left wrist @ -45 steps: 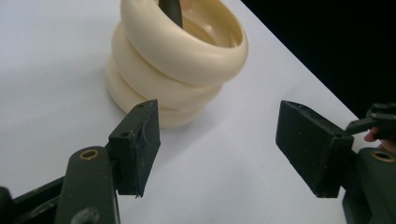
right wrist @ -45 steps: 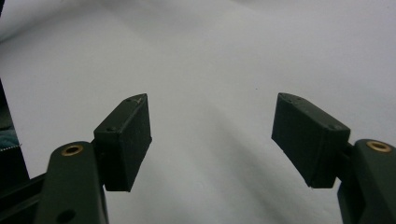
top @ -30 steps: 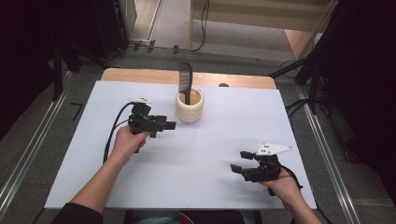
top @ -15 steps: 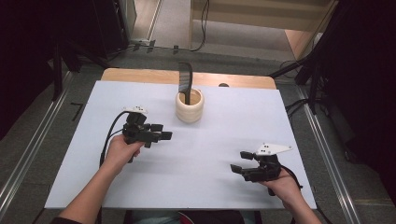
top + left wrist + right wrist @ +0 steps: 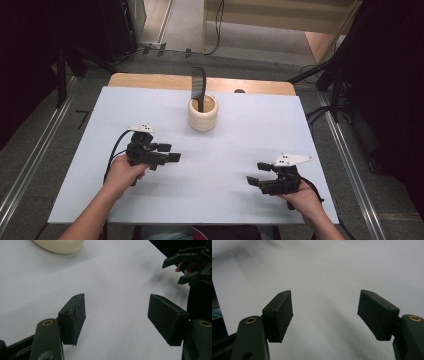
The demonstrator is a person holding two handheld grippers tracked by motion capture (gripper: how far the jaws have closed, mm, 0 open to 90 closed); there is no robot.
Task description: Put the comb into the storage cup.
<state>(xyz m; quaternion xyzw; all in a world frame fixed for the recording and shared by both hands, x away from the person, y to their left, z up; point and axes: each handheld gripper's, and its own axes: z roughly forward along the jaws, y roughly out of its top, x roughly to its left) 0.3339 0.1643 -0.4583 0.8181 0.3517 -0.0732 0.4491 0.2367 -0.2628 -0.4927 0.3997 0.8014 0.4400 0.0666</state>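
Withdrawn from the cup (image 5: 203, 113) toward the desk's (image 5: 250, 125) near-left, left gripper (image 5: 169, 152) has jaws apart, empty; right gripper (image 5: 256, 174), jaws apart; comb (image 5: 198, 88) stands in cup.

In the high view we hold the left gripper (image 5: 169, 152) at about 8 o'clock of the table, jaws spread wide and pointing toward 3 o'clock, with our left hand (image 5: 124, 172) wrapped around its grip. We hold the right gripper (image 5: 257, 174) at about 5 o'clock, jaws apart and pointing toward 9 o'clock, with our right hand (image 5: 300, 197) behind it.
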